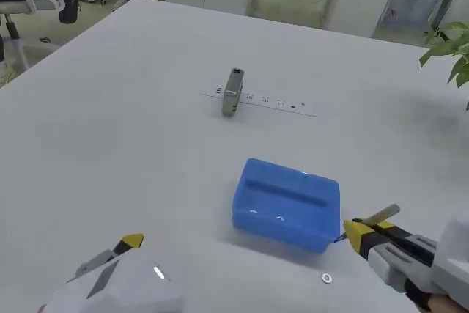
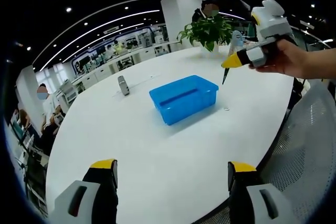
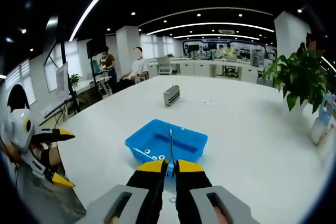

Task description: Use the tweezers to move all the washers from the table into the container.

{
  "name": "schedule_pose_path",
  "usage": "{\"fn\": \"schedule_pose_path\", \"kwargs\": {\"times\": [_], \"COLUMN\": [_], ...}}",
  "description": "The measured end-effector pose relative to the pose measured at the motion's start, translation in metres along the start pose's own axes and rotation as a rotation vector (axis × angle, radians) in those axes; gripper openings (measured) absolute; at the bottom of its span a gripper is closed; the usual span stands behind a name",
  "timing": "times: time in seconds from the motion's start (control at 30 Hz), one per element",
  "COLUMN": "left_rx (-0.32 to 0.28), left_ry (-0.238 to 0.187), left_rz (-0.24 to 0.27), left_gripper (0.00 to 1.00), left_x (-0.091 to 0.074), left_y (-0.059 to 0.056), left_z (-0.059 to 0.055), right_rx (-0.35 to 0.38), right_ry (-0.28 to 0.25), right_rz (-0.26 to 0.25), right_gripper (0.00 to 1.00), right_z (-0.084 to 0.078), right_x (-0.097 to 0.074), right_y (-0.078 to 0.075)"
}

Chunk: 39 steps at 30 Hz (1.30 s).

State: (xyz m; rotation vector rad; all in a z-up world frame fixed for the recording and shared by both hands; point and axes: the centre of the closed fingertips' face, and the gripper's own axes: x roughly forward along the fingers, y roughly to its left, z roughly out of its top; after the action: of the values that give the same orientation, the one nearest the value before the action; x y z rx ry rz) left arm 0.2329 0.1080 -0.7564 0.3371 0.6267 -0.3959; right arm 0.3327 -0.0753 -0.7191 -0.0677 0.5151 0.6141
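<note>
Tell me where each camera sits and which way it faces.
Head view: on the person's head, looking down at the blue container; left gripper and right gripper show.
Left gripper view: on the left gripper, facing the container; its open jaws show.
Right gripper view: on the right gripper, sighting along the tweezers it clamps.
Both gripper views share the container.

No text, label, brand or number can be read anywhere.
</note>
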Motion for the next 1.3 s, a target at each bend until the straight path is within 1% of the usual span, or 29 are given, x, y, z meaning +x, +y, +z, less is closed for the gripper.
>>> {"fn": "schedule_pose_path", "kwargs": {"times": [0.07,0.13,0.2,0.3,0.37,0.53,0.73,1.07,1.17,1.3], "left_rx": [0.0,0.004,0.005,0.004,0.005,0.008,0.011,0.011,0.011,0.012], "left_ry": [0.0,0.005,0.006,0.01,0.01,0.015,0.018,0.022,0.023,0.024], "left_rz": [-0.002,-0.002,-0.002,0.0,0.001,0.001,-0.001,0.002,0.002,0.003], "left_gripper": [0.89,0.88,0.88,0.88,0.88,0.88,0.88,0.88,0.88,0.88], "left_x": [0.0,0.0,0.001,0.001,0.001,0.001,0.002,0.002,0.002,0.002], "left_y": [0.0,-0.001,-0.001,0.0,0.0,0.0,-0.001,0.0,0.0,0.0], "left_z": [0.0,-0.001,-0.001,-0.002,-0.002,-0.003,-0.003,-0.004,-0.004,-0.004], "right_rx": [0.005,0.01,0.011,0.01,0.009,-0.017,-0.04,-0.058,-0.074,-0.08], "right_ry": [0.011,0.044,0.054,0.084,0.099,0.129,0.151,0.146,0.16,0.152], "right_rz": [0.004,0.008,0.011,0.02,0.027,0.035,0.034,0.041,0.042,0.043], "right_gripper": [0.04,0.04,0.04,0.04,0.04,0.04,0.04,0.04,0.04,0.04], "right_z": [-0.007,-0.019,-0.025,-0.037,-0.044,-0.054,-0.06,-0.056,-0.06,-0.059], "right_x": [0.001,0.005,0.007,0.011,0.013,0.021,0.029,0.03,0.034,0.033], "right_y": [-0.001,-0.001,-0.001,0.002,0.003,0.006,0.002,0.003,0.002,0.004]}}
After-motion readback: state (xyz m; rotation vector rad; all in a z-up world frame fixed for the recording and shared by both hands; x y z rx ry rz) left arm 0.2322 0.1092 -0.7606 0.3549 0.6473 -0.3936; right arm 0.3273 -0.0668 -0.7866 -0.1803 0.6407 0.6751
